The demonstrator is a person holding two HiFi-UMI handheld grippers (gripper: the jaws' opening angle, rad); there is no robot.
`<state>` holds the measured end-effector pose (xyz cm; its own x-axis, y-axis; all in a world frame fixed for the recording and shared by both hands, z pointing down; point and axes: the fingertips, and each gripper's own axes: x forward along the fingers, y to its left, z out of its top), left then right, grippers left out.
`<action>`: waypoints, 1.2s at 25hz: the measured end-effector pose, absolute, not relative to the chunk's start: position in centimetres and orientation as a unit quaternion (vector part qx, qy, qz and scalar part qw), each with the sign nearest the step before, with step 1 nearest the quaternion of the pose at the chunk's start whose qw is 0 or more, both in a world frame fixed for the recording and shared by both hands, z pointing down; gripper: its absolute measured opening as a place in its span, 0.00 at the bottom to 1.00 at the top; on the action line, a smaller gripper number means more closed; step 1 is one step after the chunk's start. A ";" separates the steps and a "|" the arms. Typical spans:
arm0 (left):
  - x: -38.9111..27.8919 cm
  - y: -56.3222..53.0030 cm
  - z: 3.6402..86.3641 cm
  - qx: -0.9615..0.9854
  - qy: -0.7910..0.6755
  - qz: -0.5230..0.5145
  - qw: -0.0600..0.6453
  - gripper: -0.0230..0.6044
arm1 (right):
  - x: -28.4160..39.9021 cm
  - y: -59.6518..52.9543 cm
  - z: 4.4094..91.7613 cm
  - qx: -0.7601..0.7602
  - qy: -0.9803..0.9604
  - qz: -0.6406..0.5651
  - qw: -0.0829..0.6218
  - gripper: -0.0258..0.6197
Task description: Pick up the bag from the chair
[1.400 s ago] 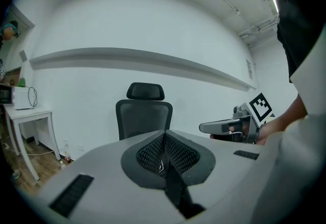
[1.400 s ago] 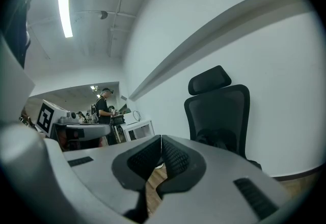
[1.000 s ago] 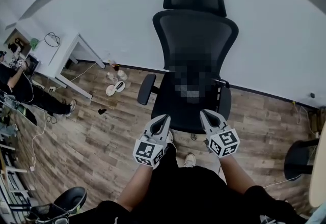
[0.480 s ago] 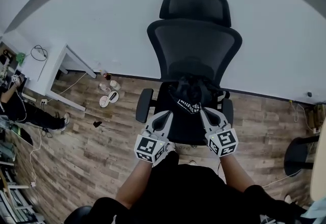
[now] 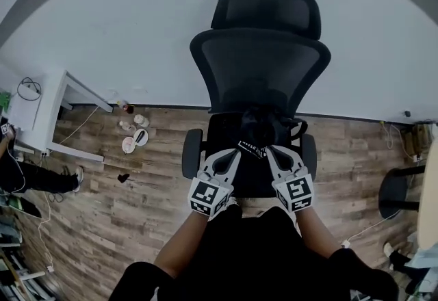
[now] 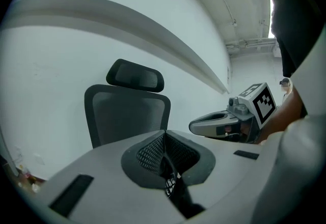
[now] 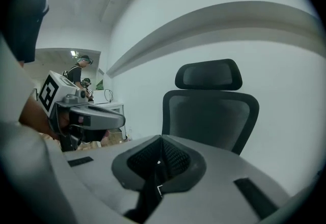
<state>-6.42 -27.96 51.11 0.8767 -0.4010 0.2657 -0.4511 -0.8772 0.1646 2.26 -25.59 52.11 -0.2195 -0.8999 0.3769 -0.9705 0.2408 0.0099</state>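
Strap (image 6: 174,193) is clamped in both left gripper (image 5: 235,154) and right gripper (image 5: 272,150), jaws shut on it; bag (image 5: 259,125) lies just ahead on chair (image 5: 260,60). Both should be raised evenly, so the load is shared and nothing is snagged.

On wood-plank floor (image 5: 137,211): black office chair (image 5: 260,67) by the wall, white desk (image 5: 48,98) at left, small cups (image 5: 133,132) between.

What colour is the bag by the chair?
The bag is black with a small white printed patch, clearest in the head view.

The wall (image 5: 123,12) was plain white. Wood planks covered the floor (image 5: 137,214); a white desk (image 5: 49,109) stood left.
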 end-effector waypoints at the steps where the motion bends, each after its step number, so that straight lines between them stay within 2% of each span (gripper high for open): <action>1: -6.1 -28.3 51.5 0.963 -0.215 0.115 0.113 0.07 | 2.7 -25.8 52.5 0.612 -0.766 0.122 0.154 0.07; 18: -0.8 -34.5 61.0 0.934 -0.249 0.217 0.133 0.07 | 10.7 -29.8 62.6 0.603 -0.740 0.230 0.191 0.09; 19: -0.6 -35.0 61.9 0.930 -0.254 0.227 0.137 0.08 | 11.1 -30.2 63.4 0.600 -0.738 0.241 0.192 0.16; 20: -0.4 -35.6 62.9 0.926 -0.258 0.236 0.141 0.10 | 11.4 -30.7 64.2 0.597 -0.736 0.253 0.192 0.33; 21: -0.1 -36.2 63.9 0.922 -0.260 0.244 0.148 0.19 | 11.7 -31.2 65.0 0.594 -0.735 0.267 0.188 0.43; 22: 0.2 -36.7 64.9 0.919 -0.260 0.251 0.158 0.36 | 11.9 -31.8 65.8 0.592 -0.734 0.282 0.179 0.48; 23: 0.5 -37.2 65.9 0.915 -0.258 0.258 0.170 0.46 | 12.1 -32.3 66.6 0.589 -0.731 0.301 0.167 0.54; 26: 1.6 -38.3 68.8 0.906 -0.245 0.281 0.198 0.56 | 12.9 -33.5 69.9 0.585 -0.711 0.366 0.136 0.64; 30: 3.5 -39.0 73.1 0.896 -0.214 0.326 0.214 0.61 | 13.9 -35.2 74.1 0.577 -0.690 0.408 0.156 0.67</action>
